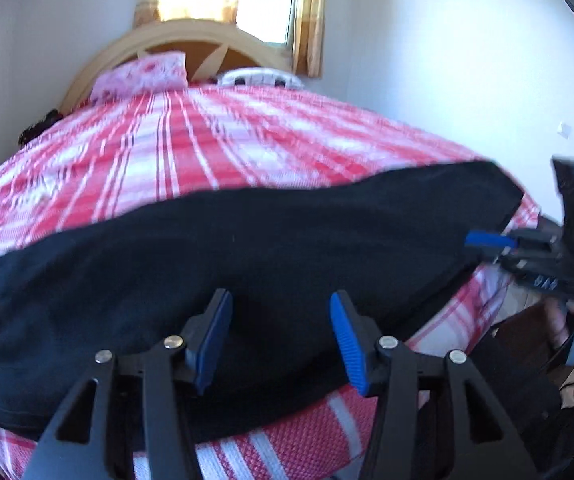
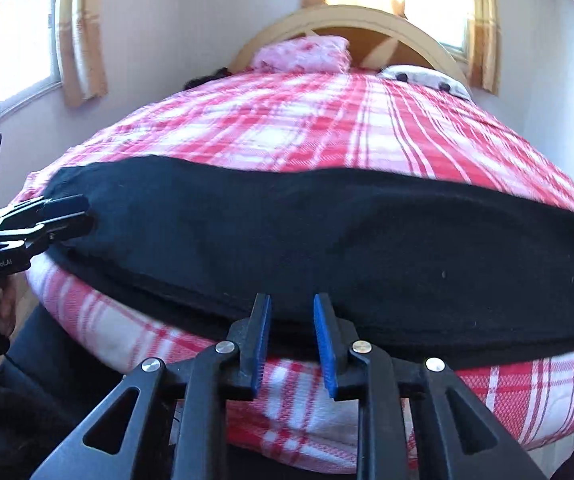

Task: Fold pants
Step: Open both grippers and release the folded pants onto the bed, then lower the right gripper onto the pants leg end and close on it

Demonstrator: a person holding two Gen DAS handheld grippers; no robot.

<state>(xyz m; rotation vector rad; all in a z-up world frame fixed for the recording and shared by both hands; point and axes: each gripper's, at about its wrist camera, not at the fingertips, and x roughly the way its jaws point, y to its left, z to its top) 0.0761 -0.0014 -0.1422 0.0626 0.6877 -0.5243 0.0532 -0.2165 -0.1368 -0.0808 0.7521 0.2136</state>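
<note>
"GenRobot.AI" on left gripper (image 2: 69, 216), black pants (image 2: 287, 232)

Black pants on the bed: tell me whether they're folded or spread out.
Folded at least once: the pants lie as one long flat band across the plaid bedspread, with a second layer edge showing underneath along the near side.

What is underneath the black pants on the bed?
The black pants lie on a red-and-white plaid bedspread, which shows on all sides. Whatever is directly beneath them is covered.
</note>
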